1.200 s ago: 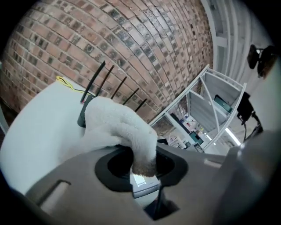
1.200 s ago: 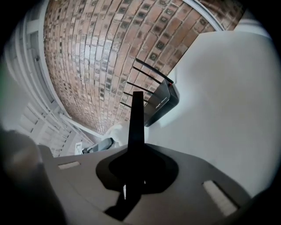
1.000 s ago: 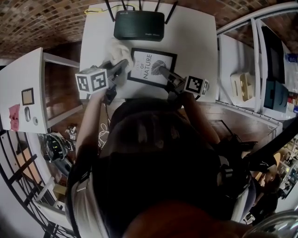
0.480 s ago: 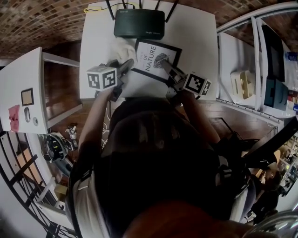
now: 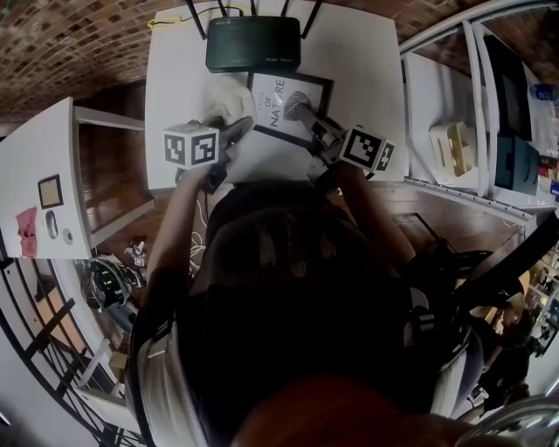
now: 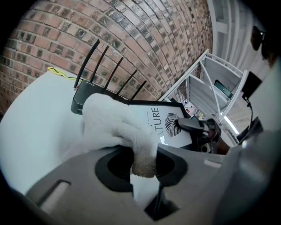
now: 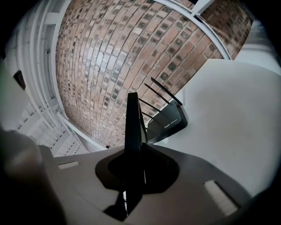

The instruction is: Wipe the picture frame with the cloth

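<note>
The black picture frame [image 5: 289, 102], with a leaf print and lettering, is tilted up off the white table [image 5: 367, 61]. My right gripper [image 5: 311, 123] is shut on its near edge. In the right gripper view the frame [image 7: 133, 125] stands edge-on between the jaws of the right gripper [image 7: 131, 169]. My left gripper [image 5: 237, 131] is shut on the white cloth [image 5: 228, 99], which lies against the frame's left edge. In the left gripper view the cloth [image 6: 116, 125] bulges out of the left gripper [image 6: 142, 165] and covers the left part of the frame [image 6: 169, 125].
A black router [image 5: 253, 44] with several antennas stands at the table's far edge, just behind the frame. A yellow cable [image 5: 166, 21] lies at the far left corner. White shelving [image 5: 472, 131] stands to the right and a lower white desk [image 5: 44, 183] to the left.
The right gripper has raised the frame's near edge off the table and carried it toward the router. The left gripper has brought the cloth in against the frame's left side.
</note>
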`<state>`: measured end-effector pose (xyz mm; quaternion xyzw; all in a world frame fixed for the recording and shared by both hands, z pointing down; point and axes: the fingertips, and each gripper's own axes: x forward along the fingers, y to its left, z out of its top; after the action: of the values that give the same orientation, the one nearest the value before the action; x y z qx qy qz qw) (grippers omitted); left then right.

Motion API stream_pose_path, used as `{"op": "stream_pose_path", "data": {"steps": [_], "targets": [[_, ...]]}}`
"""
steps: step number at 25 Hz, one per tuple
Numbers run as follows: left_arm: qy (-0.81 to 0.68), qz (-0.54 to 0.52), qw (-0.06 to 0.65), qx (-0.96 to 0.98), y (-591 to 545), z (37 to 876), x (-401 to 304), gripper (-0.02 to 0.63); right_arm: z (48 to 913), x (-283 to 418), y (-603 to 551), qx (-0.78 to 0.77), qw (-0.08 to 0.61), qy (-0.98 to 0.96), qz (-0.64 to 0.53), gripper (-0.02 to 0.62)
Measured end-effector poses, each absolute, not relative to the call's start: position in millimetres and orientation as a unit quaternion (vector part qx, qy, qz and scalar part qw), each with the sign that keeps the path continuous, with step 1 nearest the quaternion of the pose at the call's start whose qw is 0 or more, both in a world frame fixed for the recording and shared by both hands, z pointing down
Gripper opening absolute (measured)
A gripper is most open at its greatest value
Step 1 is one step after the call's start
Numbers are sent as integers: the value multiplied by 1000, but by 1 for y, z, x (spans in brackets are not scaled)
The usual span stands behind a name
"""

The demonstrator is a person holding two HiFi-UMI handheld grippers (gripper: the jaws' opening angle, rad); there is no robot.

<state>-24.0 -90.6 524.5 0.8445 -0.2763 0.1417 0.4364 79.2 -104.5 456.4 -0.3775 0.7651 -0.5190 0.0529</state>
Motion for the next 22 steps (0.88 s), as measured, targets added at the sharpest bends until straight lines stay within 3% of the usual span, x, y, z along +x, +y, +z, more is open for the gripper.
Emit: {"op": "stream_pose_path", "data": {"steps": [22], "targets": [[-172, 112, 473, 857, -74, 502, 30, 97, 473, 69, -110, -391, 33, 760, -519, 29]]}}
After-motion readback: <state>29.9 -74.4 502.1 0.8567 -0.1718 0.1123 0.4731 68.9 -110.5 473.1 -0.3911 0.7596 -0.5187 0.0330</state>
